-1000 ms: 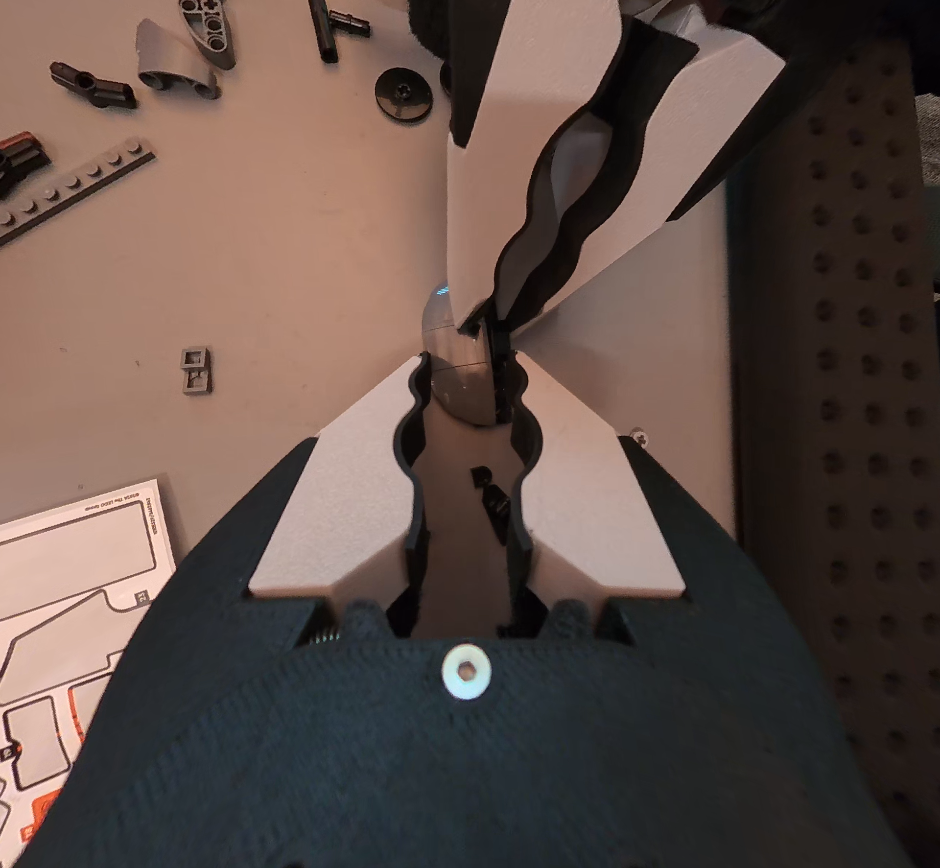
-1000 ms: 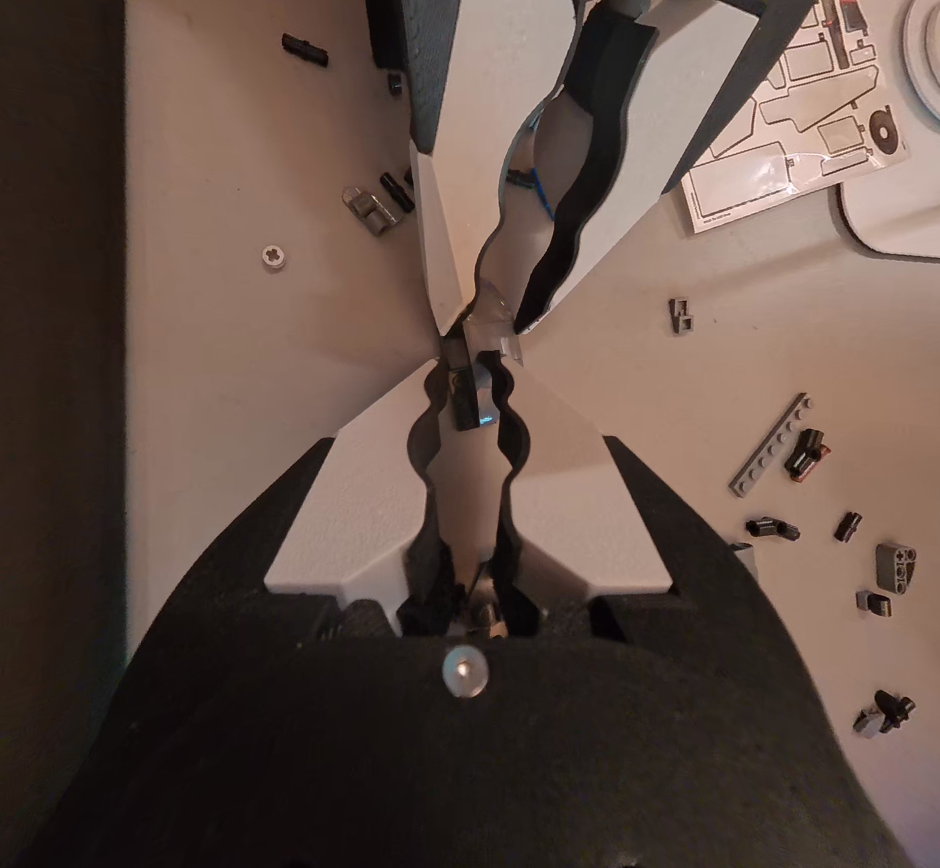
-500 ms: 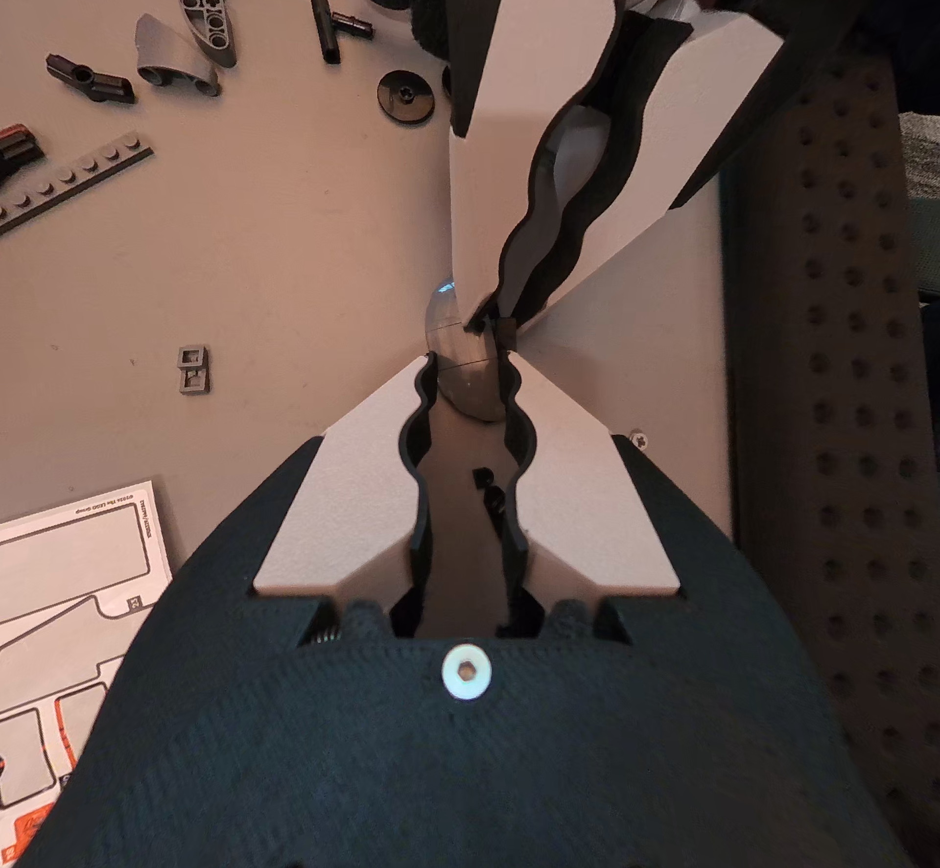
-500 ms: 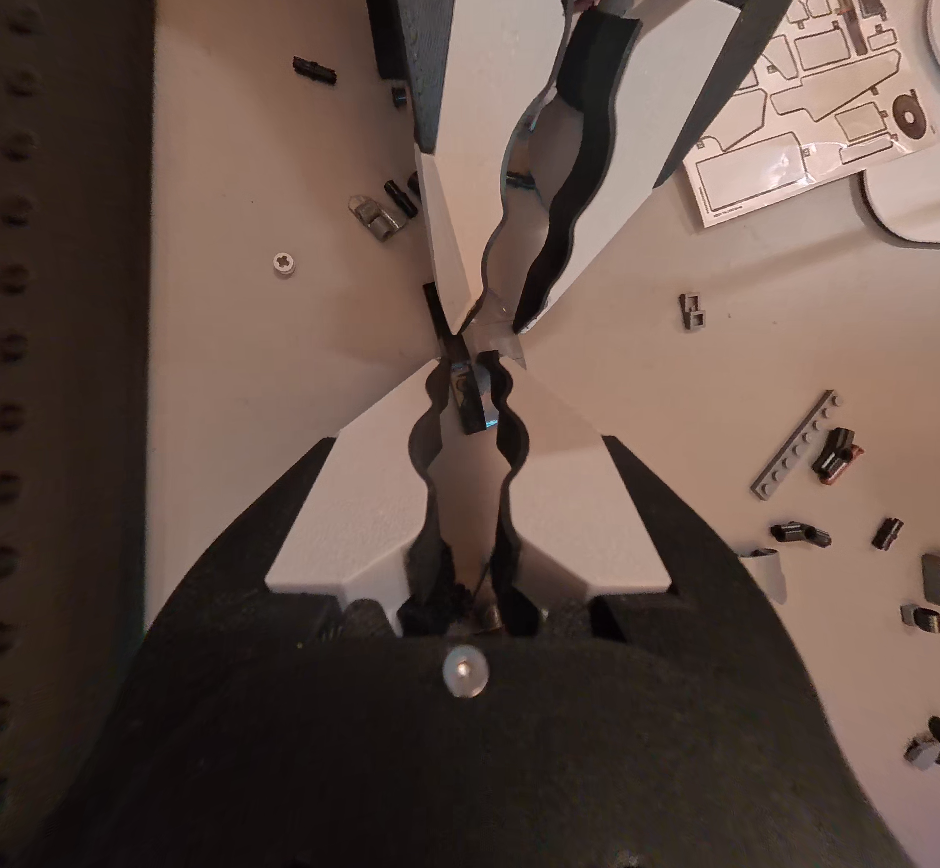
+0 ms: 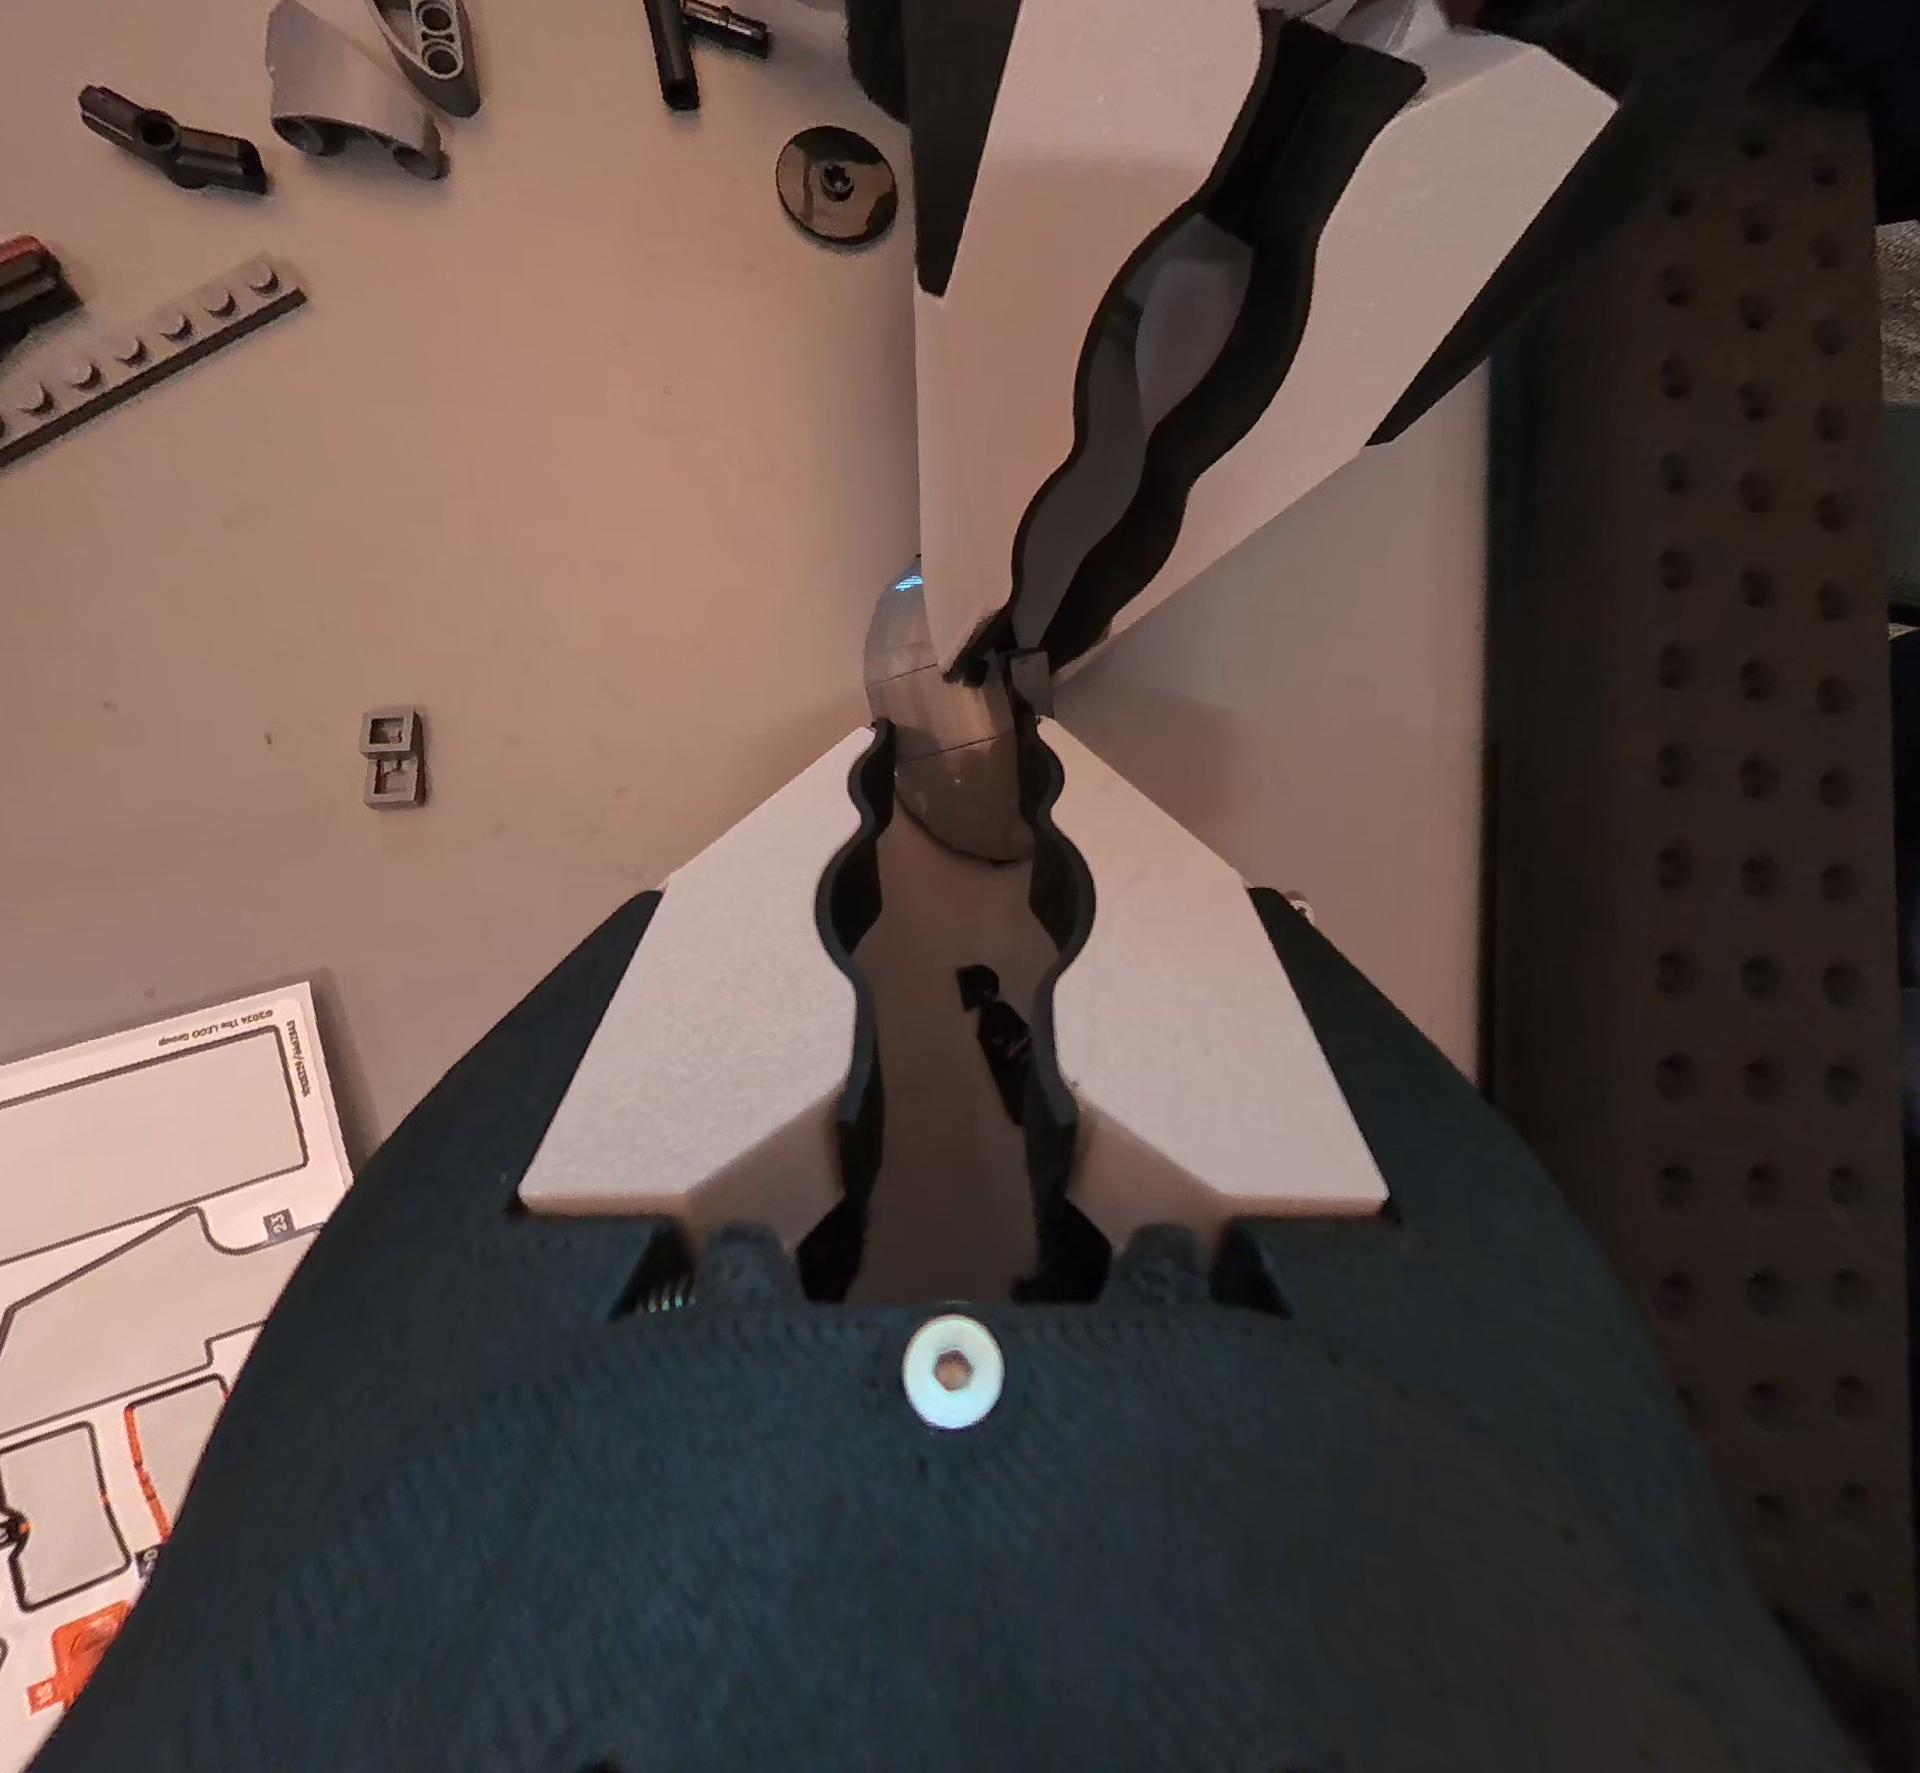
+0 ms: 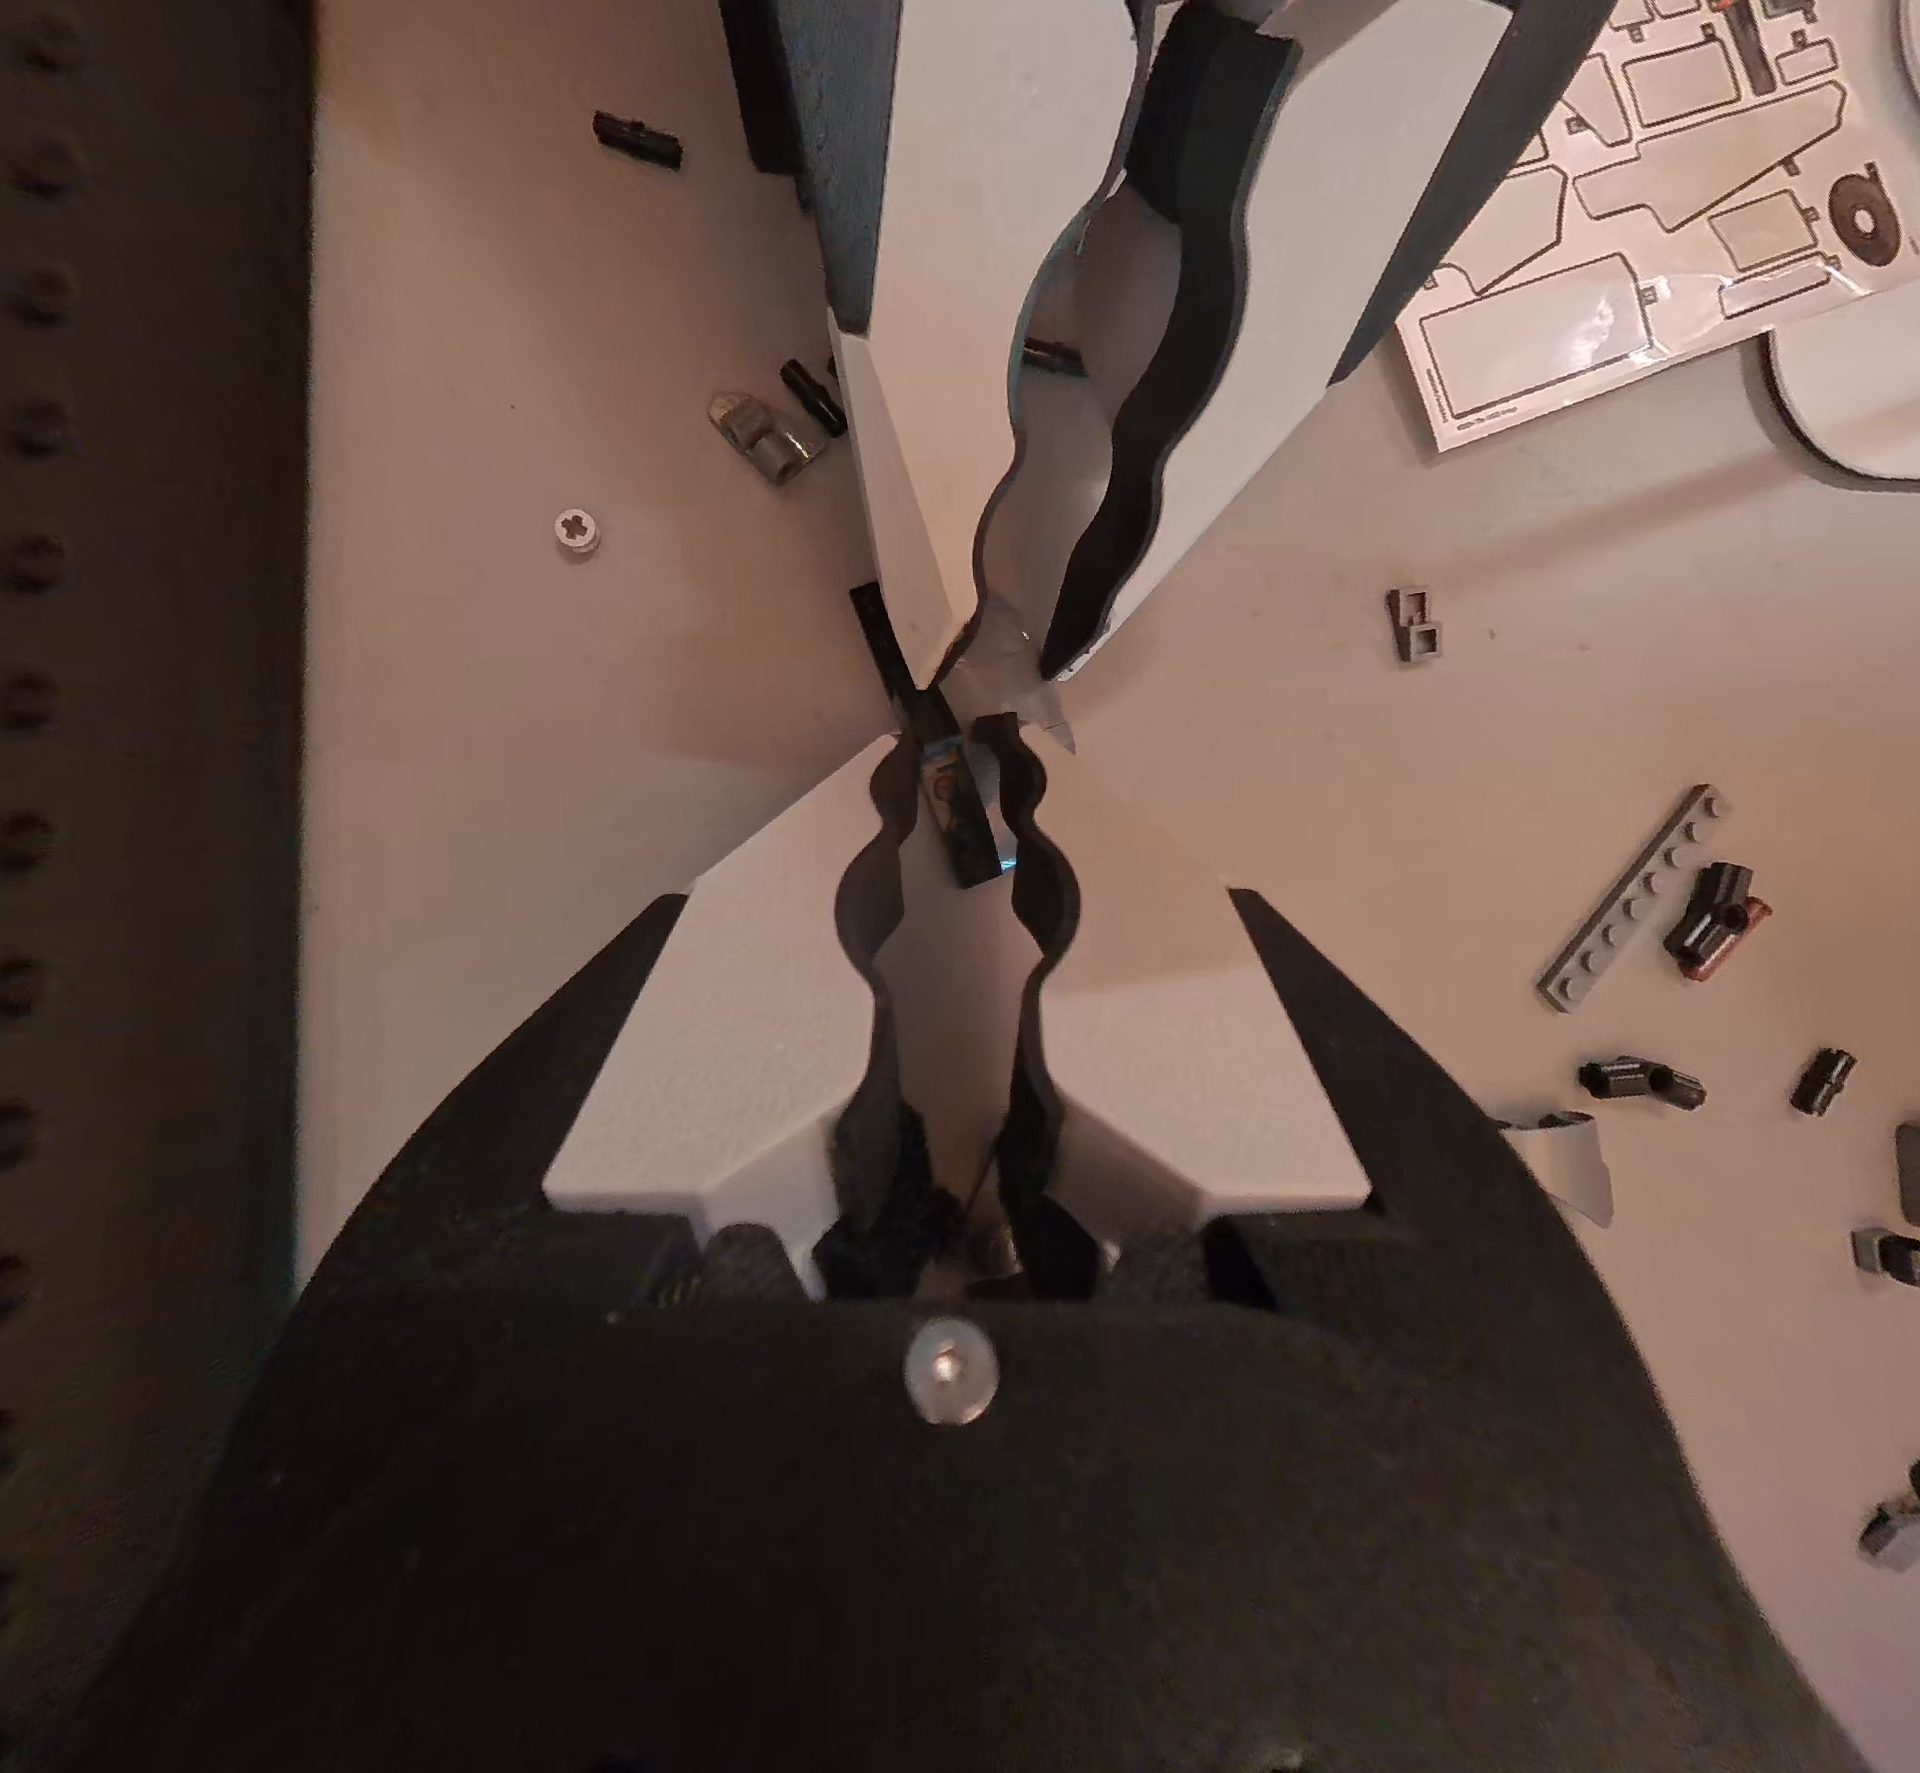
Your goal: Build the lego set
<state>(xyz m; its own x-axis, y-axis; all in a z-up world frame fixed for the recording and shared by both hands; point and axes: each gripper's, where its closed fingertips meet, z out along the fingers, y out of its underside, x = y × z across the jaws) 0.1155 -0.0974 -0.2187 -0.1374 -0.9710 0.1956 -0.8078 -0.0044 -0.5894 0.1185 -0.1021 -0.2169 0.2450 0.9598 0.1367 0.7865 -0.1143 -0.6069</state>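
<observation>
My left gripper (image 5: 954, 747) is shut on a grey curved lego piece (image 5: 940, 715), held above the tan table. My right gripper (image 5: 1003, 669) comes in from the top, tip to tip with it, shut on a small black lego piece (image 5: 1029, 674). In the right wrist view, my right gripper (image 6: 961, 752) pinches the black piece (image 6: 961, 814). The left gripper (image 6: 1003, 663) holds the grey piece (image 6: 1013, 674) against the black piece's far end. Whether the two pieces are joined is hidden by the fingertips.
Loose parts lie on the table: a long grey plate (image 5: 145, 352), a black disc (image 5: 836, 185), a small grey bracket (image 5: 393, 757), black pins and grey curved parts. A sticker sheet (image 5: 156, 1204) lies near left. A dark pegboard (image 5: 1714, 788) borders the table. Both grippers' tips are close together, under 4 cm apart.
Both grippers keep their hold and stay tip to tip. The pair has drifted slightly toward the pegboard side, so the table parts have shifted in both views.
</observation>
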